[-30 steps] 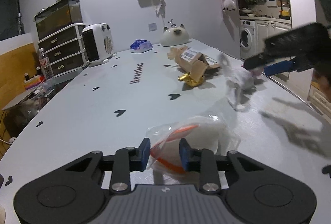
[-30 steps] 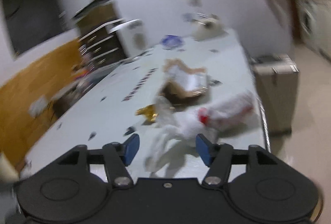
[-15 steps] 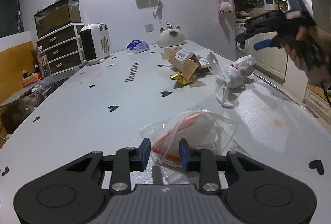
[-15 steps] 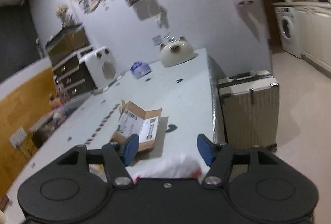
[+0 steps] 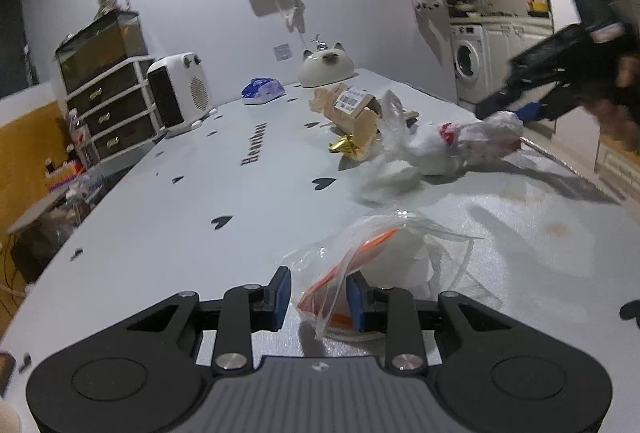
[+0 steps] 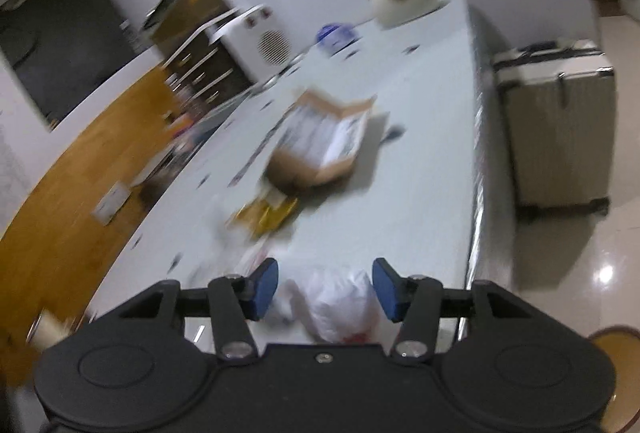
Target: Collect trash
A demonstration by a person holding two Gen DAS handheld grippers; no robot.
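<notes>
With its jaws just closing but not yet touching the white knotted bag [image 6: 340, 303], the right hand-held gripper [image 6: 326, 289] may pinch only loose film and slip, while the left hand-held gripper [image 5: 319, 299] straddles the clear bag [image 5: 384, 253], its grip unclear.

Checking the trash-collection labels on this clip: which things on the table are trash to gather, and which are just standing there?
Trash: clear bag, white plastic bag, torn cardboard box, gold wrapper.

Just standing there: heater, cat-shaped dish, blue tissue pack.
</notes>
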